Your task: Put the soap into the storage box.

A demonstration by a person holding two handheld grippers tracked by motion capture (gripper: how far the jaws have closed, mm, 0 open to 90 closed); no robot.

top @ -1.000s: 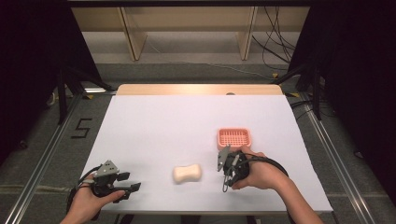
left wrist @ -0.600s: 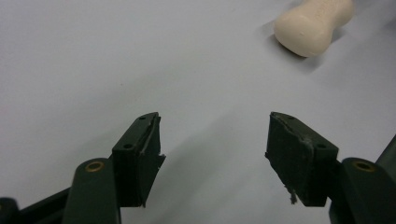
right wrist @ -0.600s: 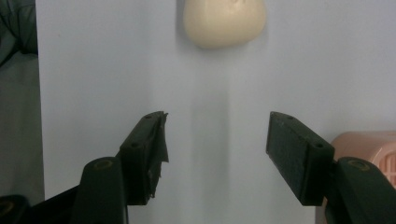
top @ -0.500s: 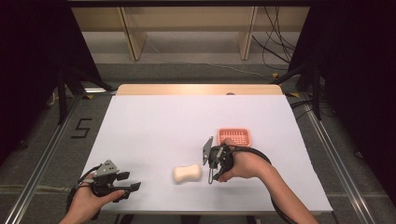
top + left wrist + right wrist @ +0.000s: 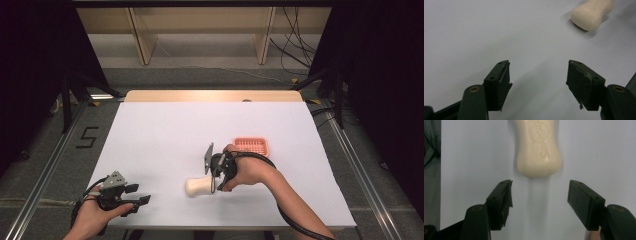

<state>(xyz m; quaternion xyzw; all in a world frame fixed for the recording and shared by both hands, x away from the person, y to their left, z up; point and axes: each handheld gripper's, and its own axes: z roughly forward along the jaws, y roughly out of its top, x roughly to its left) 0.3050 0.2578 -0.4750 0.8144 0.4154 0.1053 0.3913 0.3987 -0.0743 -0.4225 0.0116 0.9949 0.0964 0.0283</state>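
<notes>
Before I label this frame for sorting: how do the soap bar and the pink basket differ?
The soap bar is cream, solid and waisted; the pink basket is a boxy tray with a slotted bottom. The soap bar lies right before the right gripper; the pink basket sits behind the hand. Both rest on the white table.

In the high view the right hand (image 5: 247,172) covered the near end of the soap bar (image 5: 199,186), and the pink basket (image 5: 251,145) was too small to tell whether it held anything. The soap ran off the top edge in both gripper views. Its stamped lettering was too soft to read.
</notes>
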